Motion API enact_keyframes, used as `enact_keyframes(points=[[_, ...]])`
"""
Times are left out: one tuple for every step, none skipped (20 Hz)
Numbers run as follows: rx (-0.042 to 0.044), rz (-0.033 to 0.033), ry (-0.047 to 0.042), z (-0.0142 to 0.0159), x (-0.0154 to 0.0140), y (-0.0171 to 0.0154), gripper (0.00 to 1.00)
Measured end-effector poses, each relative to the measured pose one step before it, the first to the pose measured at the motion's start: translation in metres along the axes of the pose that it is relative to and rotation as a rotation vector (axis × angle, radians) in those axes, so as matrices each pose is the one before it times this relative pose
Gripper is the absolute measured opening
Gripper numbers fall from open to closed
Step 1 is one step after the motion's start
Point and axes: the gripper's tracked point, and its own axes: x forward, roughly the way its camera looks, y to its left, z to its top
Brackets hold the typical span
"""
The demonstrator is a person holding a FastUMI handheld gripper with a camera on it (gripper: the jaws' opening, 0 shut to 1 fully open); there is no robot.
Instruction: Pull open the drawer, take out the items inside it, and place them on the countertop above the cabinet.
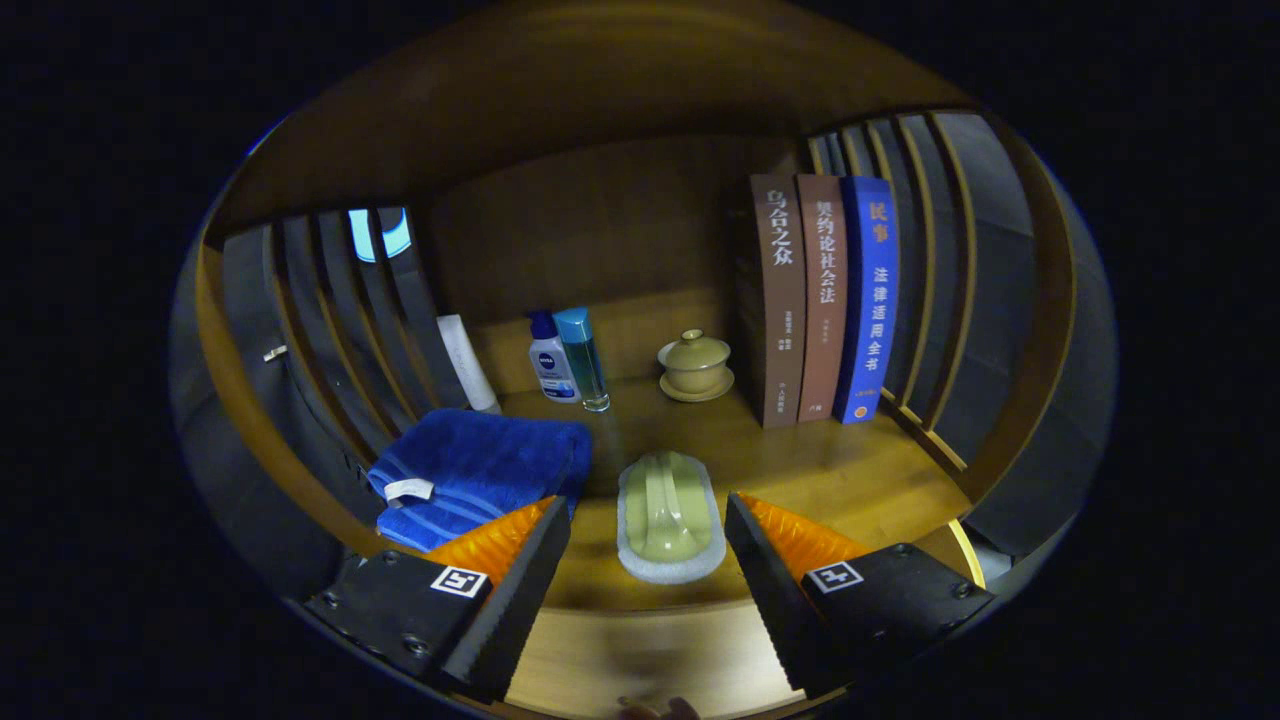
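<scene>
My gripper (648, 530) is open above the wooden countertop (830, 470). Lying on the wood between my fingertips, and apart from both, is a pale green scrubbing brush (668, 515) with a white sponge base. A folded blue towel (475, 470) rests on the countertop beside my left finger (520, 560), its near corner tucked behind that finger. My right finger (770, 570) has only bare wood around it.
Farther back stand a white lotion bottle (551, 362), a blue-capped clear bottle (584, 358), a white tube (468, 365) and a lidded tea cup on a saucer (695, 366). Three upright books (825, 300) stand at the right. Slatted side walls (330, 330) close both sides.
</scene>
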Motion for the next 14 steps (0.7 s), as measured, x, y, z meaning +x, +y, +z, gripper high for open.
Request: enact_keyframes(points=[[0.00521, 0.01229, -0.03344, 0.00247, -0.01256, 0.00348, 1.0], [0.00056, 0.01068, -0.03996, 0.00383, -0.01443, 0.0036, 1.0], [-0.00611, 0.01138, -0.05389, 0.00659, -0.01784, 0.00243, 1.0], [-0.01204, 0.00941, -0.04994, 0.00645, -0.01525, 0.00294, 0.99], [-0.01412, 0.01007, -0.04264, 0.00612, -0.01548, 0.00364, 0.99], [-0.01316, 0.00793, -0.04195, 0.00521, -0.01759, 0.00284, 0.99], [-0.00927, -0.00042, -0.0349, 0.00045, -0.01773, 0.00023, 0.99], [-0.00087, 0.00428, -0.02661, -0.00335, -0.01359, 0.00065, 0.99], [0.00276, 0.0015, -0.02678, -0.00351, -0.01428, 0.00044, 0.99], [0.00152, -0.00074, -0.02335, -0.00584, -0.01387, -0.00228, 0.99], [-0.00184, -0.0037, -0.01835, -0.00762, -0.01368, -0.0024, 0.99], [-0.00409, 0.00009, -0.01227, -0.0098, -0.0127, -0.00234, 0.99], [-0.00429, 0.00232, -0.00261, -0.0114, -0.01263, -0.00173, 0.99], [-0.00327, -0.00241, 0.0085, -0.01345, -0.01105, -0.00258, 0.99]])
